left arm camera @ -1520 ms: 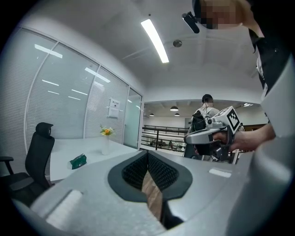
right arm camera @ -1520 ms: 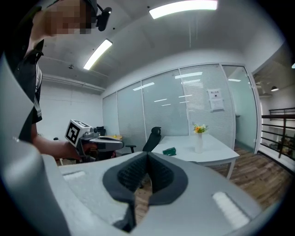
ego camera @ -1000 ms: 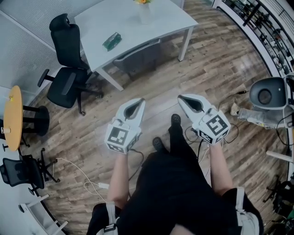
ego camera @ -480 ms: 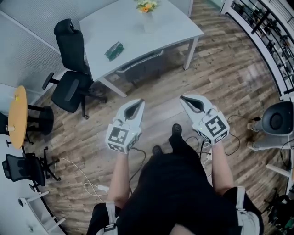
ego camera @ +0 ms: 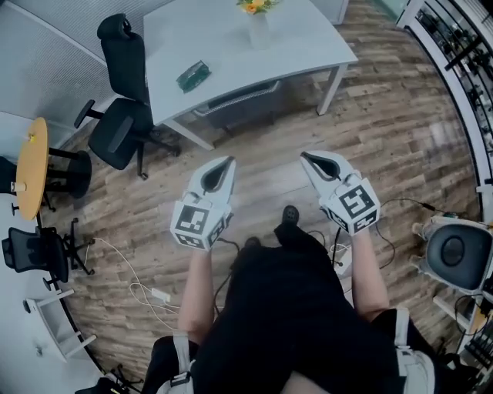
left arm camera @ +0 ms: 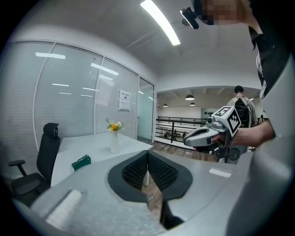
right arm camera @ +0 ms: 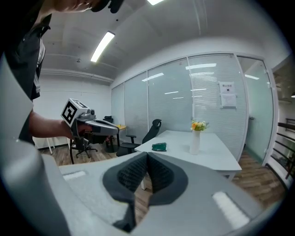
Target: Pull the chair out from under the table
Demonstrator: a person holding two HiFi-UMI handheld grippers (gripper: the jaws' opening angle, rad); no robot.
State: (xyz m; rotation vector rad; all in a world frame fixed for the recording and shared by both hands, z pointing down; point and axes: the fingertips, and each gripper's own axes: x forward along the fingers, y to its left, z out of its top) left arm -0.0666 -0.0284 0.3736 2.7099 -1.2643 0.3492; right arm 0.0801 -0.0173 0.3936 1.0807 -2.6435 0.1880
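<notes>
A grey chair (ego camera: 240,101) is tucked under the near edge of the white table (ego camera: 302,52), with only its mesh back showing. My left gripper (ego camera: 229,160) and right gripper (ego camera: 303,156) are held side by side over the wood floor. They point at the table and are well short of the chair. Both are shut with nothing between the pads. In the left gripper view my shut left gripper (left arm camera: 147,155) faces the table (left arm camera: 94,146). The right gripper view shows my shut right gripper (right arm camera: 147,156) before the table (right arm camera: 208,155); the chair is hidden there.
A vase of flowers (ego camera: 258,21) and a green packet (ego camera: 192,75) sit on the table. A black office chair (ego camera: 123,115) stands at its left end. A yellow round table (ego camera: 27,175) is further left. Cables (ego camera: 142,286) lie on the floor, and a round grey device (ego camera: 454,251) stands at the right.
Both grippers and the view have moved forward toward the table, so the table and chair sit closer. The round grey device has slid lower at the right. The jaws stay shut.
</notes>
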